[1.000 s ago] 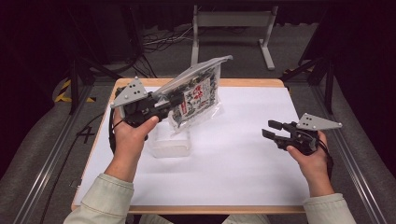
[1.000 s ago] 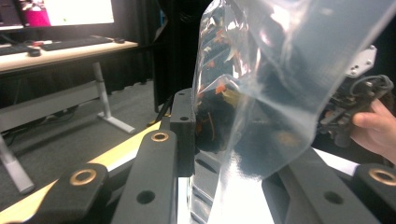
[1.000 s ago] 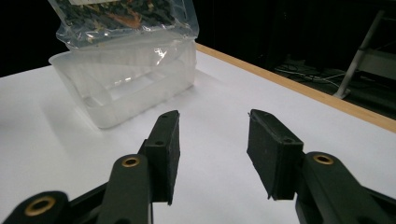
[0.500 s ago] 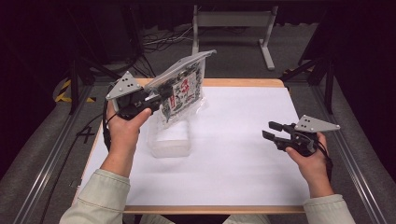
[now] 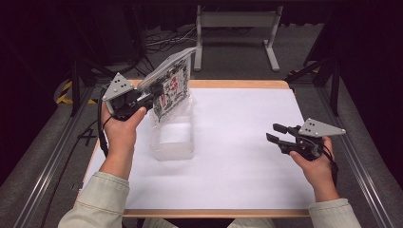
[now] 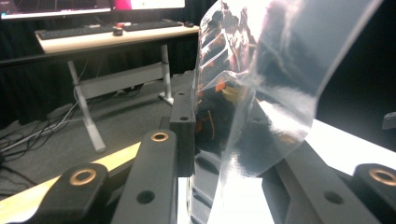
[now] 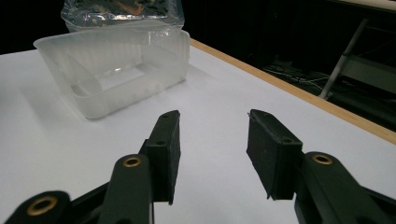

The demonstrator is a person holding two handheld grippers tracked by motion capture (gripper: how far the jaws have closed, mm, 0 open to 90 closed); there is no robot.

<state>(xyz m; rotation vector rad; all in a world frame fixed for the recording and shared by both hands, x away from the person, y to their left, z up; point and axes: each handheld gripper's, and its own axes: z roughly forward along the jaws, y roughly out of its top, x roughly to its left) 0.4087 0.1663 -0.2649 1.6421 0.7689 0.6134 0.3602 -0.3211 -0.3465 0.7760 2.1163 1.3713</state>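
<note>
My left gripper (image 5: pixel 151 97) is shut on the edge of a clear plastic bag (image 5: pixel 171 90) with black, white and red printed contents. It holds the bag tilted up above the far end of a clear plastic container (image 5: pixel 173 140) on the white table. In the left gripper view the bag (image 6: pixel 261 93) rises between the jaws of the left gripper (image 6: pixel 229 154). My right gripper (image 5: pixel 274 133) hovers open near the table's right side with nothing between its fingers. In the right gripper view the right gripper (image 7: pixel 212 149) points at the container (image 7: pixel 112 70), with the bag (image 7: pixel 121 11) above it.
The white sheet covers a wooden table (image 5: pixel 237 84) whose edge shows at the back. A metal stand (image 5: pixel 237 19) is on the floor behind it. A desk with a keyboard (image 6: pixel 93 30) stands farther off. Rails run along both sides of the table.
My left hand has carried the bag leftward and slightly nearer, tipping it more upright over the container. The right gripper has stayed in place.
</note>
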